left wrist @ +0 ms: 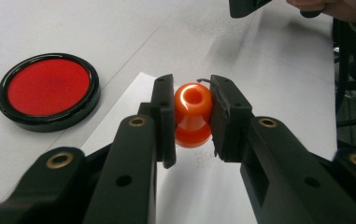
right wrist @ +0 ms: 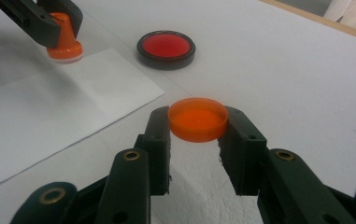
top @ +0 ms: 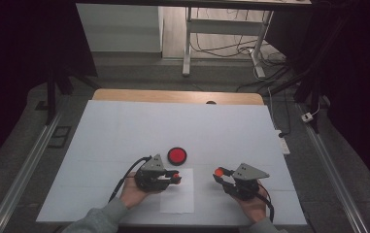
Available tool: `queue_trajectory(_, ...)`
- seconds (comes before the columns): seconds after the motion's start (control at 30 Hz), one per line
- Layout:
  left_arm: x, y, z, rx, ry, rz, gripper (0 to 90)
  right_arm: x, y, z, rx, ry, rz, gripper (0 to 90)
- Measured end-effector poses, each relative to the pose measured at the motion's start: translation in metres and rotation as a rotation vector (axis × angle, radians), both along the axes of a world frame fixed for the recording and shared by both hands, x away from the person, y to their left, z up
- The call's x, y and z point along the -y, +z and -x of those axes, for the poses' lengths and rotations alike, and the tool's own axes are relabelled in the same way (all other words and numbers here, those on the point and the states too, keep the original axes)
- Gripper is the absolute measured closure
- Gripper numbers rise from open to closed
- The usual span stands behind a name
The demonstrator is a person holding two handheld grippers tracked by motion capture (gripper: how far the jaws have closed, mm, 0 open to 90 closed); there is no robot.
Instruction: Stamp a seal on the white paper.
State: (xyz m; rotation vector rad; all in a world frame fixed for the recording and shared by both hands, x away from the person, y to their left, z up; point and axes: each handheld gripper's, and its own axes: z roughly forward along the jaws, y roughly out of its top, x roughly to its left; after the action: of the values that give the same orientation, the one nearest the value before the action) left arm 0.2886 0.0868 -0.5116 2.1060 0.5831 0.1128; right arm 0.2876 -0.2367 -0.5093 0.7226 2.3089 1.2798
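Left gripper (left wrist: pixel 192 116) clamping orange stamp (left wrist: pixel 193 114), base hidden, right gripper (right wrist: pixel 197 123) clamping orange cap (right wrist: pixel 197 119)

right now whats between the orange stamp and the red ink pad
Nothing. In the right gripper view, the stretch between the orange stamp and the red ink pad holds just the white paper's corner and bare table cover.
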Motion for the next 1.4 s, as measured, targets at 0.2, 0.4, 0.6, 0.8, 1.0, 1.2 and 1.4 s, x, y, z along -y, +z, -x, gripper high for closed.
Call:
queue_trajectory(0.2,0.003,-0.005,-0.002,0.001,0.002,-0.012,71.8,0.000,-0.001,-0.001,0.000,0.006,-0.003,64.2)
queue_trajectory(0.4,0.006,-0.010,-0.002,0.008,0.000,-0.035,71.8,0.000,-0.001,-0.001,-0.001,0.007,-0.002,64.2)
queue_trajectory(0.6,0.009,-0.014,-0.001,0.009,-0.005,-0.050,71.8,0.000,-0.001,-0.001,-0.002,0.006,-0.003,64.2)
queue_trajectory(0.8,0.011,-0.016,-0.001,0.013,-0.008,-0.063,71.8,-0.001,-0.001,-0.001,-0.004,0.008,-0.005,64.1)
queue_trajectory(1.0,0.011,-0.017,-0.001,0.026,-0.008,-0.076,71.8,0.000,-0.001,-0.001,-0.006,0.003,0.003,64.1)
queue_trajectory(1.2,0.012,-0.019,0.000,0.032,-0.010,-0.085,71.8,-0.001,-0.002,-0.001,-0.007,0.008,-0.004,64.1)
queue_trajectory(1.4,0.012,-0.019,0.000,0.035,-0.007,-0.086,71.8,-0.001,-0.002,-0.001,-0.008,0.008,-0.003,64.1)
